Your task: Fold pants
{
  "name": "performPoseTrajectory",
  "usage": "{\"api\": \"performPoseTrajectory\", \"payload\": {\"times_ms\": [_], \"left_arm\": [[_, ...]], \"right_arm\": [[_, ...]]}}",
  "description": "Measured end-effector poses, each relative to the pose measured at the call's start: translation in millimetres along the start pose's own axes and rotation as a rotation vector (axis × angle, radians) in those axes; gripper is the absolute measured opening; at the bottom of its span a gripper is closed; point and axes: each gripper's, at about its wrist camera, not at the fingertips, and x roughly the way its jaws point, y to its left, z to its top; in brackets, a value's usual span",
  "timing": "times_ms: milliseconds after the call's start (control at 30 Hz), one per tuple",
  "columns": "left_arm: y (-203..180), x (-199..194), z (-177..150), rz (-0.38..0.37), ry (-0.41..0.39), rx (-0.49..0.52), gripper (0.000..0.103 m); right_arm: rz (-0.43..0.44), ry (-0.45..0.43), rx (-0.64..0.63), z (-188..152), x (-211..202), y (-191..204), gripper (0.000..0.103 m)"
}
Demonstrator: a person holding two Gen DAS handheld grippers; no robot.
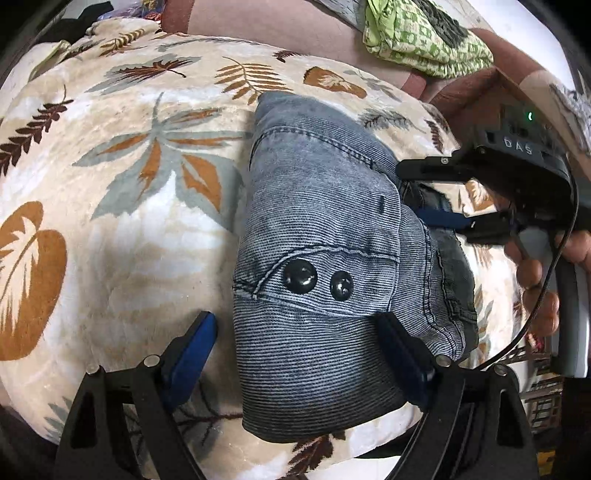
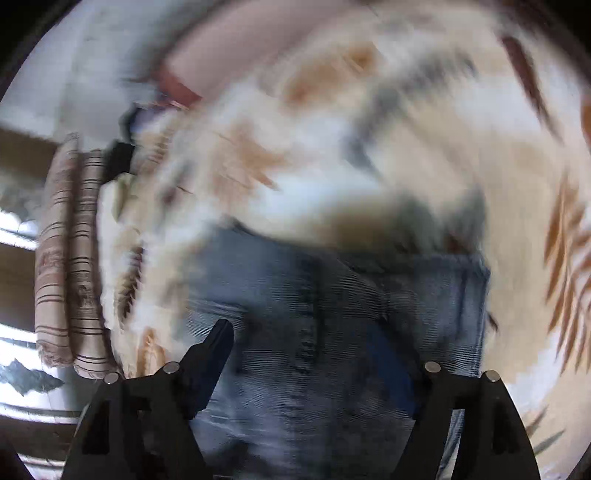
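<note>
Grey-blue denim pants (image 1: 317, 236) lie folded into a compact bundle on a cream blanket with a leaf print (image 1: 122, 206). Two black snaps (image 1: 300, 276) face up on the top layer. My left gripper (image 1: 299, 343) is open, its blue-padded fingers (image 1: 194, 349) either side of the bundle's near end. My right gripper (image 1: 430, 192) comes in from the right, open, with its fingers at the bundle's right edge. The right wrist view is blurred; it shows the denim (image 2: 332, 332) between the open fingers of my right gripper (image 2: 314, 354).
A green patterned cloth (image 1: 421, 33) lies at the far right on a mauve surface (image 1: 280, 29). A striped rolled cushion (image 2: 70, 258) lies at the blanket's left edge in the right wrist view. The blanket stretches wide to the left of the pants.
</note>
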Motion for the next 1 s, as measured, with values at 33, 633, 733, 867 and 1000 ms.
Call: {"api": "performPoseTrajectory", "payload": {"times_ms": [33,633,733,867,1000], "left_arm": [[0,-1,-1,-0.001,-0.001,-0.001,0.089],[-5,-10,-2,0.048,-0.015,0.005,0.089],[-7,-9,-2,0.055,-0.014,0.013,0.089],[-11,-16,-2,0.082,-0.028,0.047,0.089],[-1,-44,10,0.034,-0.117,0.023,0.089]], "right_arm": [[0.028,-0.036,0.002,-3,-9,2,0.073],[0.135,-0.178,-0.011,-64,-61,-19,0.079],[0.060,-0.113,0.000,-69,-31,-35,0.080],[0.089,-0.142,0.009,-69,-46,-30,0.080],[0.089,-0.202,-0.010,-67,-74,-28,0.080]]}}
